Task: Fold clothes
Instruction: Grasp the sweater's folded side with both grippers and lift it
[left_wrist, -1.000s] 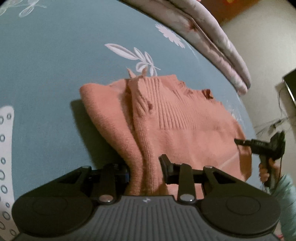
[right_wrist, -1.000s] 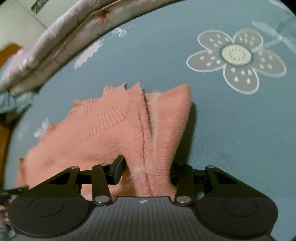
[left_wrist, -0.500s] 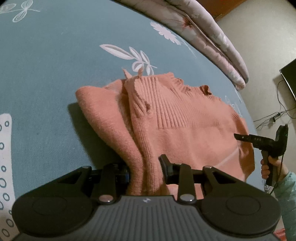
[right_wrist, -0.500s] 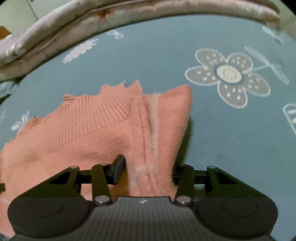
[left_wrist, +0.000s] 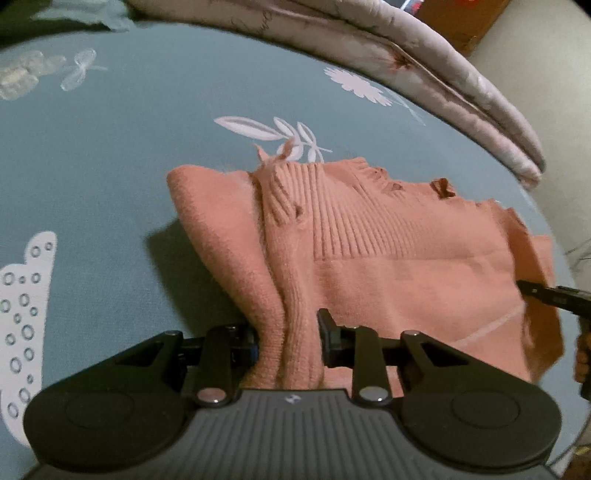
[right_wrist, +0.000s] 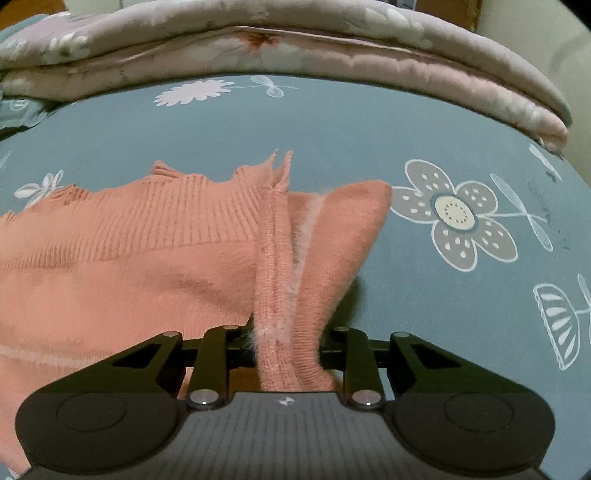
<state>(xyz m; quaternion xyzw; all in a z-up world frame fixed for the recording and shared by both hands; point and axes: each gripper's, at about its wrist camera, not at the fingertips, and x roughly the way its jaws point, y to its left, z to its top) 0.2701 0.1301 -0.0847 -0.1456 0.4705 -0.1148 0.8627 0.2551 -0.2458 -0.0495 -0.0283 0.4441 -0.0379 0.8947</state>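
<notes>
Salmon knit sweater (left_wrist: 388, 258) lies on the teal flowered bed sheet (left_wrist: 110, 184), near the far edge where the folded quilt (right_wrist: 295, 48) sits. Ribbed band faces that quilt; each end is bunched and lifted toward me. My left gripper (left_wrist: 286, 334) is clamped on the thick bunched fold at the sweater's left end, my right gripper (right_wrist: 288, 347) clamped the same way on the right end, several layers of knit between the jaws on both. Judging from that, I'm mid-fold carrying the near edge. To do it well: keep both claws level and at matched height so the span between stays taut, not sagging. Move them together, lay the edge parallel to the ribbed band. Knit is stretchy, so don't pull apart hard. Release only once cloth rests flat
</notes>
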